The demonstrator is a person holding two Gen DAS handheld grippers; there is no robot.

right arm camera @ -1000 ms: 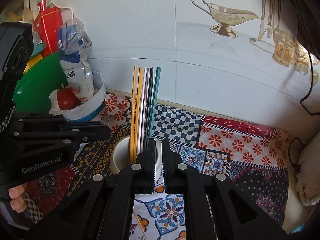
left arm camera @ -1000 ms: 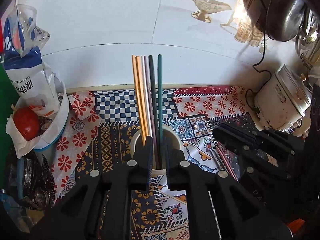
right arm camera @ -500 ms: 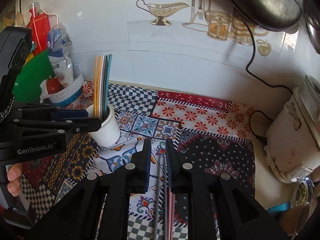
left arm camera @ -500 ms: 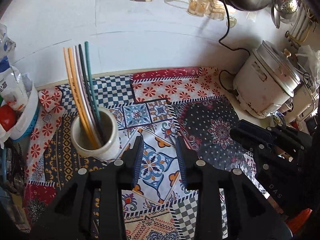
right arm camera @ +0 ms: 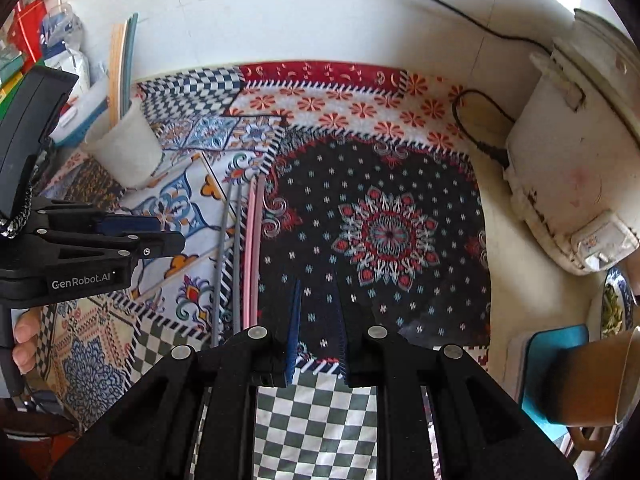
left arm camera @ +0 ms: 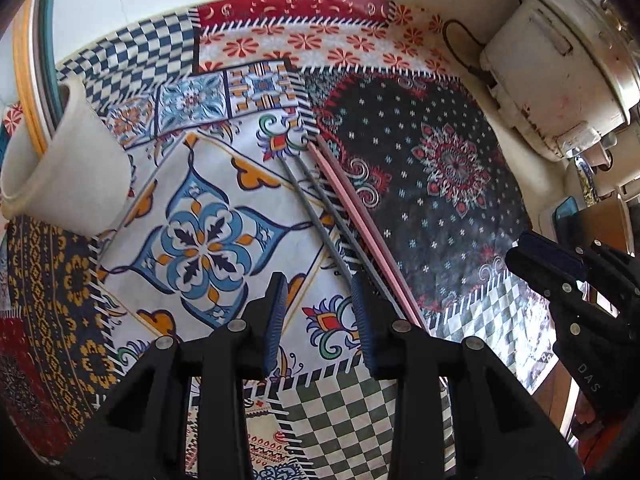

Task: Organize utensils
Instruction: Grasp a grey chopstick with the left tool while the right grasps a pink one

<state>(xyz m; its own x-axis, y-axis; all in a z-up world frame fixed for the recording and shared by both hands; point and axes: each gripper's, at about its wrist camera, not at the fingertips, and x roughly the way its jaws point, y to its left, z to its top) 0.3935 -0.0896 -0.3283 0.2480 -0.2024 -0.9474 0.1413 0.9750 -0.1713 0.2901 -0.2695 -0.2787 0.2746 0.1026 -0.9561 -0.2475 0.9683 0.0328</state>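
Note:
Two grey chopsticks (left arm camera: 320,220) and two pink chopsticks (left arm camera: 360,216) lie side by side on the patterned cloth (left arm camera: 200,240). My left gripper (left arm camera: 318,300) hangs open just over their near ends, its right finger (left arm camera: 360,300) above the grey pair, with nothing between the pads. A white cup (left arm camera: 68,168) at the left holds several upright chopsticks (left arm camera: 32,80). My right gripper (right arm camera: 318,312) stands slightly open and empty over the dark floral patch, right of the pink chopsticks (right arm camera: 252,248) and grey chopsticks (right arm camera: 224,260). The left gripper (right arm camera: 168,236) and the cup (right arm camera: 124,148) show on that view's left.
A white rice cooker (right arm camera: 572,184) with its black cord (right arm camera: 472,128) stands at the right against the tiled wall. A brown paper cup (right arm camera: 592,380), a blue tray (right arm camera: 556,360) and a plate of greens (right arm camera: 616,304) sit at the lower right. Packets and cartons (right arm camera: 60,52) crowd behind the cup.
Both grippers have swung right, away from the cup, sunk toward the cloth and tipped downward. Both pairs of jaws have parted, the left wider. The chopsticks in the cup stayed put.

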